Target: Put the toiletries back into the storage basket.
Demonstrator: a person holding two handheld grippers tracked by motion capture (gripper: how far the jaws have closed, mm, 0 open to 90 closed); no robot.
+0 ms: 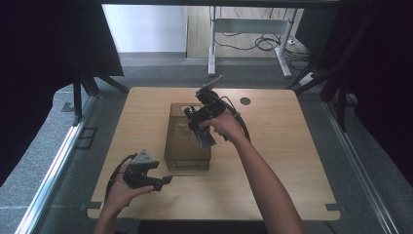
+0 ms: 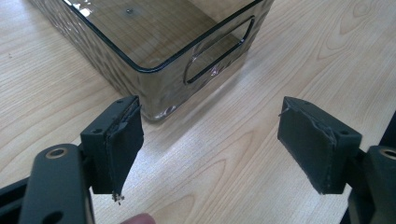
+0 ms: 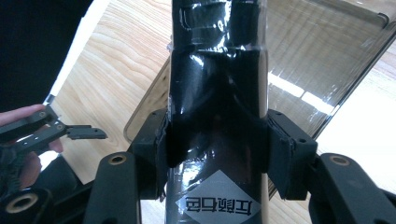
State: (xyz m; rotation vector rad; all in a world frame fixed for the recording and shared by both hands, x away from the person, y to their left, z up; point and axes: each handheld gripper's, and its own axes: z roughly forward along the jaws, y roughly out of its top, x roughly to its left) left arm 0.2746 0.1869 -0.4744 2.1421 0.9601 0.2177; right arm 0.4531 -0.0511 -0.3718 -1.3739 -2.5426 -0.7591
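A black, glossy wrapped bottle-shaped package (image 3: 217, 93) with a grey diamond label sits between the pads of my right gripper (image 3: 217, 144), which is shut on it. In the high view my right gripper (image 1: 198, 122) holds the package (image 1: 205, 137) tilted above the smoky clear plastic bin (image 1: 170, 146) at the table's middle. Near the bin's front left corner my left gripper (image 1: 164, 180) stands open just above the table. Nothing lies between its pads (image 2: 122, 140), and the bin's handle end (image 2: 154, 70) is right ahead of my left gripper (image 2: 210, 140). The bin (image 3: 317, 60) looks empty.
The wooden table (image 1: 282, 161) has a small dark round hole (image 1: 245, 101) at the back right. Black curtains stand on both sides, and a grey desk frame with cables (image 1: 253, 34) lies beyond. The left gripper (image 3: 79, 133) shows at the right gripper view's left.
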